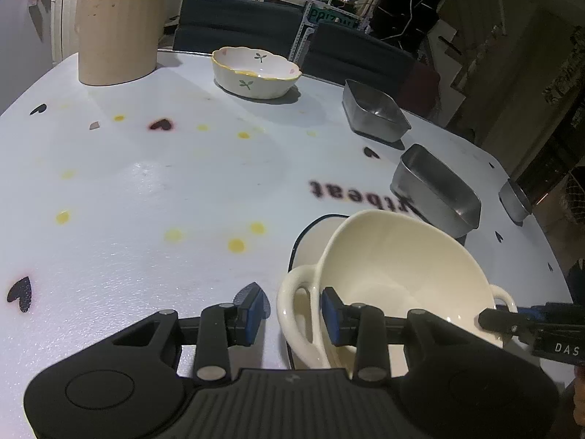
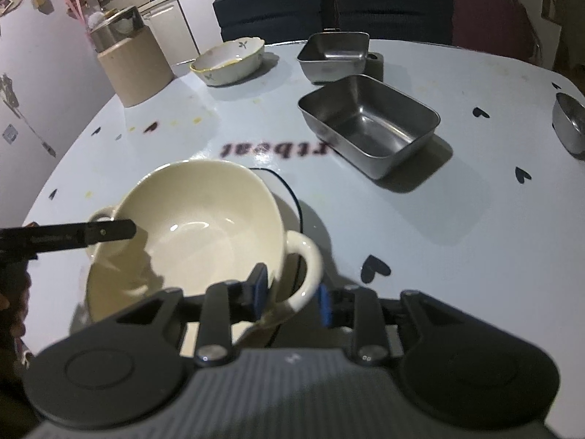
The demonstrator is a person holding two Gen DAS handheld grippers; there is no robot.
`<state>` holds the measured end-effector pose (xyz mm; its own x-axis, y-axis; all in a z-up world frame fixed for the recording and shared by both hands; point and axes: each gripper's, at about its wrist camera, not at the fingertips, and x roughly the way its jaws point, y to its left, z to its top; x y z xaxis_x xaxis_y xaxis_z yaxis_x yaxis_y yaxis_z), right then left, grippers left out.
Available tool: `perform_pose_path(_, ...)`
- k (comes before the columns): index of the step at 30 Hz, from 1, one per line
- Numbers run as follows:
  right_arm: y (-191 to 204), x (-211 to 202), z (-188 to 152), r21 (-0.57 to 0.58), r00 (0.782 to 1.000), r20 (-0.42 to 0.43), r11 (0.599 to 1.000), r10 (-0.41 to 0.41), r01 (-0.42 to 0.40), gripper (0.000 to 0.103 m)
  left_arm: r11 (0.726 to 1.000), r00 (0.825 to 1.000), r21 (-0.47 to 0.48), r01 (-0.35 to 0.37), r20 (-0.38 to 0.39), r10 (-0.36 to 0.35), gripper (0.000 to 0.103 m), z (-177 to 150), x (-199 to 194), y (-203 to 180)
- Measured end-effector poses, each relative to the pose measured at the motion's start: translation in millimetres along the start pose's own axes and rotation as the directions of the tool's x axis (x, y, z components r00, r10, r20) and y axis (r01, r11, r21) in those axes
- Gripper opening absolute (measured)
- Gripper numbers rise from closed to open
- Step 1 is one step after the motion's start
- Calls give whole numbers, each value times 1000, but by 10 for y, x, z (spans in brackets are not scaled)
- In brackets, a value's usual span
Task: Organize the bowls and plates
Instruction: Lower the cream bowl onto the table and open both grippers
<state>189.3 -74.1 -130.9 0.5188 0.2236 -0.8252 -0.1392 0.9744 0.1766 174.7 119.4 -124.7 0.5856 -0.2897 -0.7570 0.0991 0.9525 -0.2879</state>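
Left wrist view: the left gripper (image 1: 292, 316) has its jaws part open around the near handle of the cream bowl (image 1: 395, 267), pads apparently clear — the bowl sits tilted on a plate (image 1: 310, 234) on the desk (image 1: 146, 190).

Right wrist view: the right gripper (image 2: 292, 292) straddles the other handle likewise. Judged risk — the tilted bowl could slide or rock off the plate once unsupported.

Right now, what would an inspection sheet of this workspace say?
Surface: white table, heart prints, yellow spots.
Job's things: cream two-handled bowl on dark-rimmed plate; flowered bowl; near steel tray; far steel tray; small steel bowl.
Clutter: beige canister.
Grippers: left gripper and right gripper open, each straddling a bowl handle.
Cables: nothing seen on the table.
Surroundings: dark chairs behind the table.
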Motion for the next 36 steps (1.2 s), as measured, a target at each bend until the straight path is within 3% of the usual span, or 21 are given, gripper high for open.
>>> perform_pose_path(4, 31, 2, -10, -34, 1000, 22, 999, -21, 21, 37, 1000, 1000, -2, 1, -1, -1, 40, 1, 0, 5)
perform_pose_path(20, -39, 34, 19, 5, 999, 33, 1000, 4, -5, 36, 1000, 1000, 9, -11, -9, 11, 43, 3, -6, 6)
perform_pose_path(26, -109, 70, 32, 79, 999, 19, 996, 35, -36, 36, 1000, 1000, 17, -20, -11, 20, 47, 5, -7, 0)
perform_pose_path(36, -245, 137, 33, 197, 998, -5, 978, 70, -68, 48, 999, 999, 24, -26, -17, 27, 49, 13, -7, 7)
